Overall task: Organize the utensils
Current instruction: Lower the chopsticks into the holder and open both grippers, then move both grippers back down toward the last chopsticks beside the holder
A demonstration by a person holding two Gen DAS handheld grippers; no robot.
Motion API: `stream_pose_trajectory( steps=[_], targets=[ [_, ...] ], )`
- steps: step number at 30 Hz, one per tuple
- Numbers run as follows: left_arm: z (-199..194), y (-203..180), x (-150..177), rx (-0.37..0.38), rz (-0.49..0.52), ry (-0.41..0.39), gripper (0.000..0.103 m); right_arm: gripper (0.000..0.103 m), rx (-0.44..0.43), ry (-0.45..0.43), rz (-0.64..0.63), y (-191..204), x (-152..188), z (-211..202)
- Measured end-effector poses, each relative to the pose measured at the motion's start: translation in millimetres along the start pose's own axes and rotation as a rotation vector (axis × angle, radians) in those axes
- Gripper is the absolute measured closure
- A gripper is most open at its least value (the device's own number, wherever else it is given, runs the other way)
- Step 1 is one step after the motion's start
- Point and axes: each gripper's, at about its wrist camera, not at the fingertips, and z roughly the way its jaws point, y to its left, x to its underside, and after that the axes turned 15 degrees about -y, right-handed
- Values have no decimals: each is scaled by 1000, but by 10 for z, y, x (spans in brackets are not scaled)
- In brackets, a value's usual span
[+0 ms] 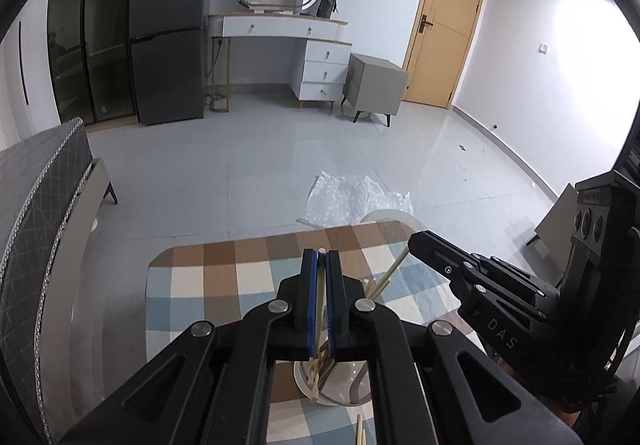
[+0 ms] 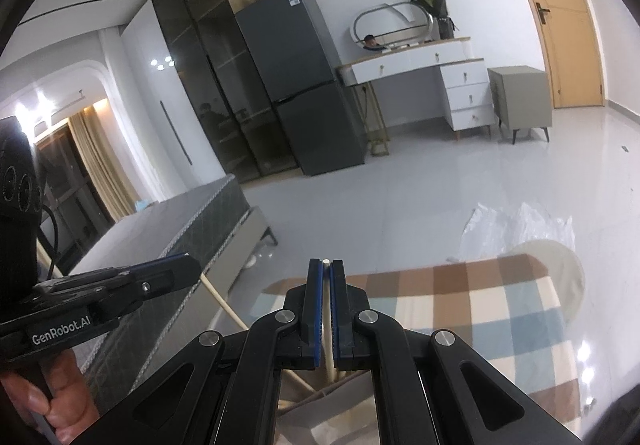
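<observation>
My left gripper is shut on a pale wooden chopstick that runs down between its blue pads into a round holder cup on the checked tablecloth. My right gripper is shut on another pale chopstick, whose lower end reaches the holder below. In the left wrist view the right gripper comes in from the right with its chopstick slanting down toward the cup. In the right wrist view the left gripper comes in from the left with its chopstick.
More chopsticks lie on the tablecloth near its front edge. A white round stool and crumpled plastic wrap are on the floor beyond the table. A grey bed stands at left; a fridge, a dresser and a nightstand line the far wall.
</observation>
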Motion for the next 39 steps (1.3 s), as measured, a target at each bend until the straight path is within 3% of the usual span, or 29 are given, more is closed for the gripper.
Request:
stream_pose_trajectory(
  steps=[14,20,22,24,27,29,39],
  targets=[
    [172,63,169,38,-20,87,103,100,-6,78,12,-46,234,125],
    [227,79,238,25,-30,166,102,94,-6,122,38,-118,325,107],
    [203,89,256,14,-36,175,93,93,2,136,50,-162,365,57],
    [144,97,261,-1,-42,164,71,82,16,129,57,-193,398,-27],
    [14,103,253,-29,-67,124,51,68,33,121,77,-241,419,-178],
    [-42,91,260,-49,-69,110,48,68,48,117,75,-248,417,-292],
    [-393,-13,307,-109,-36,70,44,39,63,39,93,-170,351,-885]
  ],
)
